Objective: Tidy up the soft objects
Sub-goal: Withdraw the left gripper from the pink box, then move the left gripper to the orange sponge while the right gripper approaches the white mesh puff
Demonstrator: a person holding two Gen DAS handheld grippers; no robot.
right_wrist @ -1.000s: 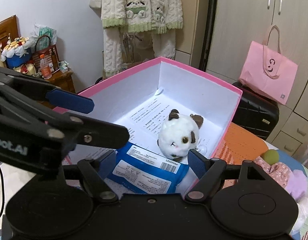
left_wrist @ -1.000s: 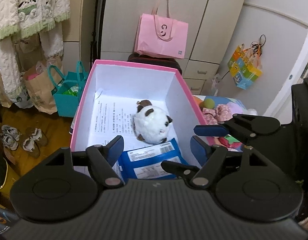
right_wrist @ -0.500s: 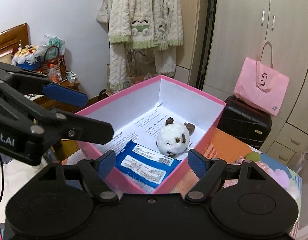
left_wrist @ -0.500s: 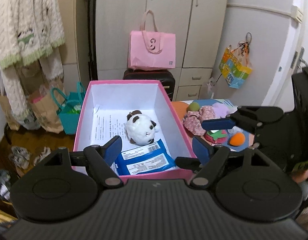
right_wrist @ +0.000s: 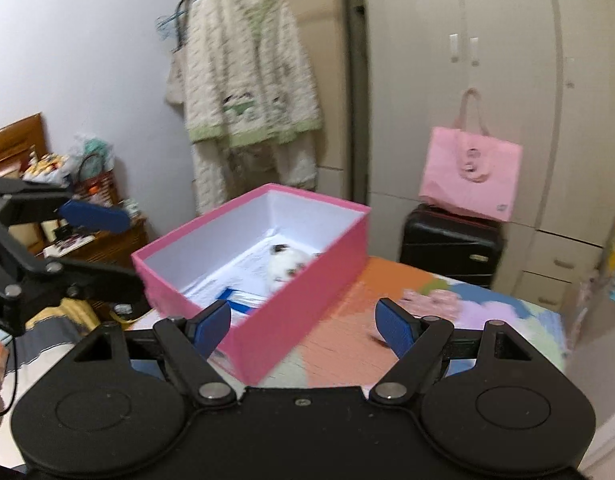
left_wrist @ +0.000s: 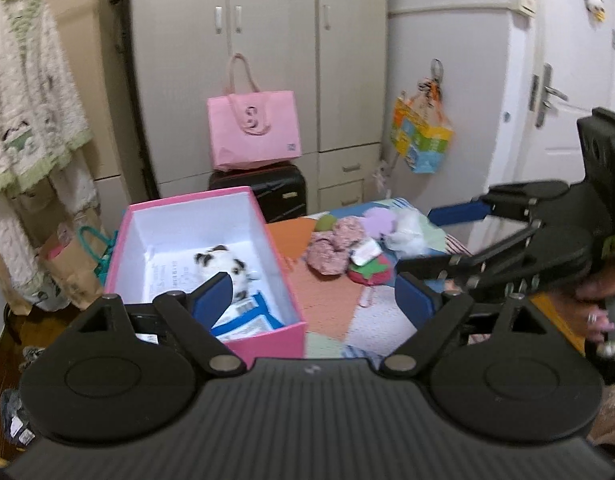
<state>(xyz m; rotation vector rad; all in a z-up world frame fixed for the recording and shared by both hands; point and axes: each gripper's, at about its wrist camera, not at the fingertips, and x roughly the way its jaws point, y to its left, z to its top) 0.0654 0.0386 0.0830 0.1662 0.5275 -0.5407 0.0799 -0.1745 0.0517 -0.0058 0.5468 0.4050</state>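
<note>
A pink box (left_wrist: 263, 336) (right_wrist: 291, 320) stands on the patchwork table. Inside it lie a white plush with dark patches (left_wrist: 223, 262) (right_wrist: 285, 266) and a blue packet (left_wrist: 247, 322) (right_wrist: 243, 300). To the right of the box is a heap of soft things: floral pink cloth (left_wrist: 335, 240), a green ball (left_wrist: 325, 222), a purple piece (left_wrist: 377, 220), white fluff (left_wrist: 407, 228) and a red-green item (left_wrist: 371, 270). My left gripper (left_wrist: 315, 300) (right_wrist: 107, 248) hovers before the box, its jaws opening with nothing between them. My right gripper (right_wrist: 305, 326) (left_wrist: 439, 240) is open and holds nothing.
A pink tote bag (left_wrist: 253, 132) sits on a black suitcase (left_wrist: 267, 188) in front of the wardrobe. A knitted cardigan (right_wrist: 247, 92) hangs at the left. A colourful bag (left_wrist: 421, 136) hangs near the door. A person's hand (left_wrist: 599, 292) holds the right gripper.
Both grippers have pulled back and upward from the box, which now looks smaller. The heap of soft things has come into fuller view. The left jaws stand wider apart.
</note>
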